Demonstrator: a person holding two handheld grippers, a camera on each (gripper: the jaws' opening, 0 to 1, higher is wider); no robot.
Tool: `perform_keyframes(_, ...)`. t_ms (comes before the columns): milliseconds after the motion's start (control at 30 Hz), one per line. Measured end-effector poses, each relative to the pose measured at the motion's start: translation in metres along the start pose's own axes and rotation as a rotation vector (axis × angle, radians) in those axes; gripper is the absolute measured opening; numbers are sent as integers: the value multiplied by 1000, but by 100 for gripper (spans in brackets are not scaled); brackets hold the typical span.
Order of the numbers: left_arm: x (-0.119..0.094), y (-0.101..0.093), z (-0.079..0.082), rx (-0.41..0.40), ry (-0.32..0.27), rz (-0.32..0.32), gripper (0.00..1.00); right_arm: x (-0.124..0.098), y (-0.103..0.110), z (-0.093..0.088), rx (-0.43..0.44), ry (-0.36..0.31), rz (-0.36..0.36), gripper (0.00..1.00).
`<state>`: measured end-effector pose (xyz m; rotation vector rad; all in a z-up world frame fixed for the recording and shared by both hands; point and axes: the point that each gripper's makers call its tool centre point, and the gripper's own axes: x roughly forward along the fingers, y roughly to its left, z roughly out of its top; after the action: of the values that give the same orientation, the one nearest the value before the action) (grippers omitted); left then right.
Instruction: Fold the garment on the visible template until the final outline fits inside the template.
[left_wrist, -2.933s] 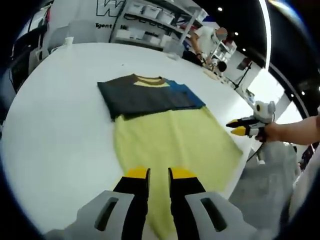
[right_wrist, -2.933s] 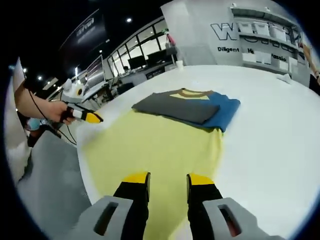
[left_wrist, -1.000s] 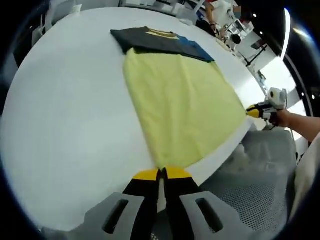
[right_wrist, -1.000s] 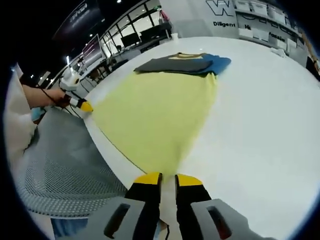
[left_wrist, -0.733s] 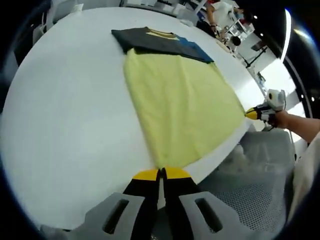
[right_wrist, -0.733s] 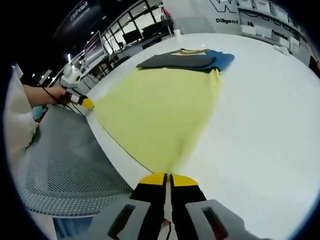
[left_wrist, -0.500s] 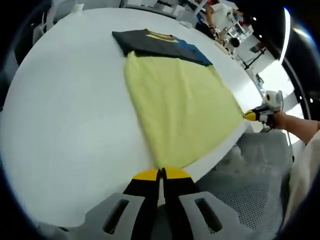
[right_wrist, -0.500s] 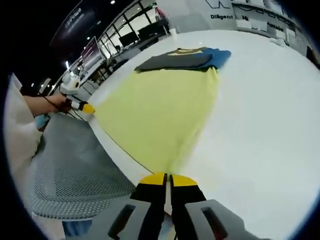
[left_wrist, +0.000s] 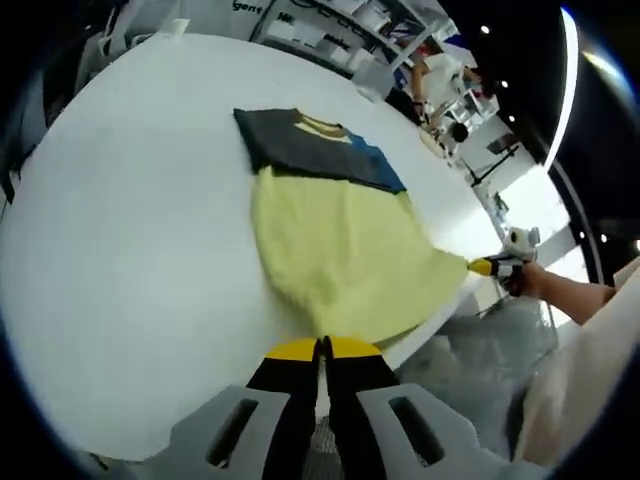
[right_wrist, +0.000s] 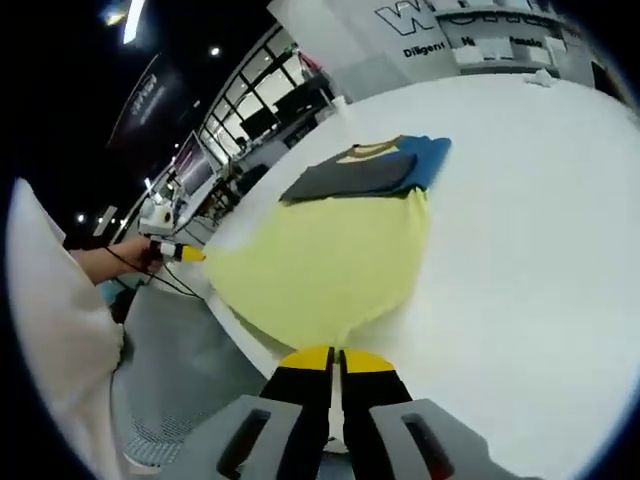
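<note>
A large showroom-like hall lies behind, with dark ceiling spots, glass-walled offices and a white wall (right_wrist: 440, 30) bearing big letters that begin "W" and smaller writing that starts "Diligent"; the rest is cut off or too small to read. White shelves (left_wrist: 330, 20) with boxes stand by that wall.

A broad white bench (left_wrist: 130, 200) carries the garment. At the bench's near edge stands a grey mesh chair (right_wrist: 175, 400).

The garment (left_wrist: 345, 250) is a shirt with a pale yellow body, spread out from the bench's near edge toward its middle. Its far end is dark grey with a blue part and a yellow collar, and there the cloth lies folded over in a flat band across the top. The near yellow hem is lifted off the bench and stretched between the two tools.

The left hand-held gripper (left_wrist: 322, 348), with yellow-tipped black jaws pressed together, pinches one near hem corner. In the right gripper view it (right_wrist: 190, 254) shows at the left, held in a person's hand (right_wrist: 125, 256), at the same corner of the cloth.

The right hand-held gripper (right_wrist: 335, 358) has its jaws closed on the other near hem corner. In the left gripper view it (left_wrist: 482, 266) shows at the right, clamped on the cloth's pulled-out corner.
</note>
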<state>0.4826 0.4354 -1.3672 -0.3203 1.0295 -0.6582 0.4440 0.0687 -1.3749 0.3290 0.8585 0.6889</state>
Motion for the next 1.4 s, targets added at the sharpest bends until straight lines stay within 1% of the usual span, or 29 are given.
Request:
perform_keyframes(33,-2,-1,5,1,-9,-1,3,-2,2,9,8,-30,10,0)
perform_keyframes(133,-8,-4,27,14,-50,-11,3,-4,-1,25,11,-65,12,0)
perform_keyframes(167,-9,-6,32,17,-58,-13,3,-4,0,31,13,-82,16,0)
perform_keyframes(233,-12,-9,43,23,-74,-18,3,-3,3,41,10,-97,17,0)
perform_keyframes(333,-15,-12,62,29,-102,-29,3,-2,-1,51,21,-132,22,0)
perform_keyframes(367,-16,-13,67,28,-111,-33,3,-3,-2,58,21,-149,23,0)
perform_keyframes(433,-17,-14,77,24,-124,-39,3,-4,3,72,37,-177,28,0)
perform_keyframes(467,-17,-14,84,26,-134,-43,3,-4,3,77,38,-191,29,0)
perform_keyframes(500,-17,-14,86,25,-136,-44,3,-4,2,83,42,-203,27,0)
perform_keyframes(567,-16,-14,96,28,-149,-46,3,-4,-1,95,51,-226,29,0)
perform_keyframes(733,-11,-11,121,32,-174,-47,3,2,-3,127,71,-287,38,0)
perform_keyframes(933,-4,-7,154,26,-206,-44,3,10,-9,155,78,-330,39,0)
perform_keyframes(1000,-1,-2,165,31,-214,-40,3,12,-13,165,80,-341,34,0)
perform_keyframes(1033,0,-2,170,30,-217,-38,3,12,-15,172,87,-359,33,0)
perform_keyframes(1067,1,-1,177,27,-224,-38,3,13,-16,174,89,-363,33,0)
perform_keyframes(1133,4,2,189,23,-234,-38,3,15,-22,184,89,-374,27,0)
perform_keyframes(1233,11,6,204,27,-237,-34,3,21,-29,197,94,-387,22,0)
perform_keyframes(1333,19,9,214,34,-233,-29,3,29,-41,211,98,-404,9,0)
perform_keyframes(1400,24,10,222,37,-231,-26,3,34,-47,217,107,-406,3,0)
